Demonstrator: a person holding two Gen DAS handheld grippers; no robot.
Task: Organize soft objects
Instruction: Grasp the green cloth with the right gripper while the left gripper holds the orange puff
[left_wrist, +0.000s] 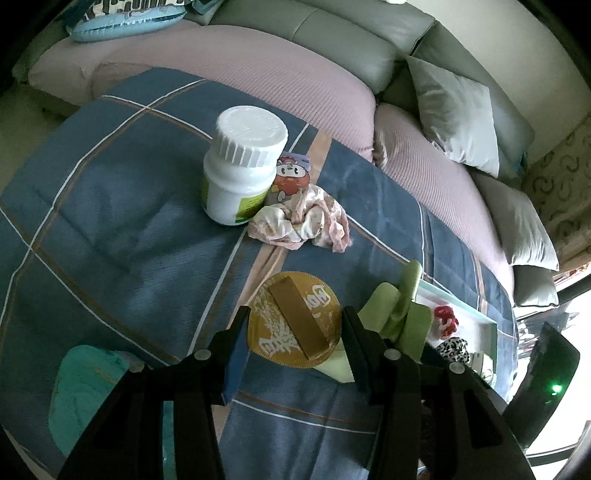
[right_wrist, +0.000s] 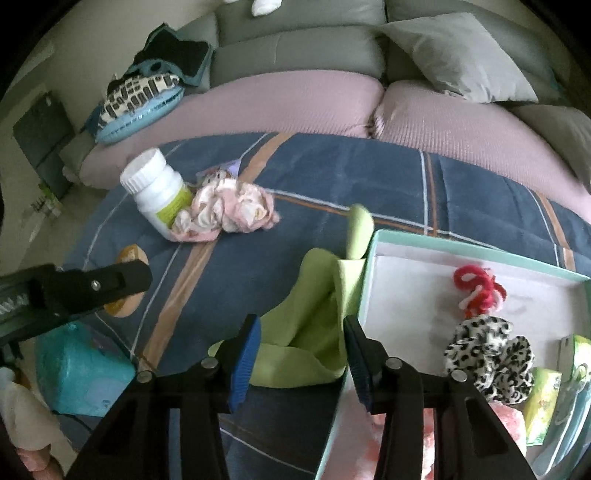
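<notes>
In the left wrist view, the left tool is being held low over the blue plaid quilt, its 2 fingers spread and nothing being pinched; between them a round gold disc with a flat gold bar across it is being framed, lying on the quilt and overlapping a corner of the green cloth. Farther ahead, a white bottle is standing upright, a cartoon-printed packet is leaning just behind it, and a crumpled pink floral cloth is lying touching the bottle's base. A teal bundle is lying at the lower left. In the right wrist view, the right tool is being held over the green cloth, its blue-padded fingers spread on either side of the folds without closing on them; the cloth is draped on the quilt with one edge touching the rim of the mint-edged tray. Inside the tray a red and white yarn tie and a leopard-print scrunchie are already lying. The left tool is being seen at the left edge, reaching in level across the quilt over the disc. The step in hand is judged to be the gathering of the green cloth; the next move is calling for the right tool to be lowered, pressed shut on a fold, and the cloth carried over the tray rim, with care that the limp fabric is not being dragged against the disc.
</notes>
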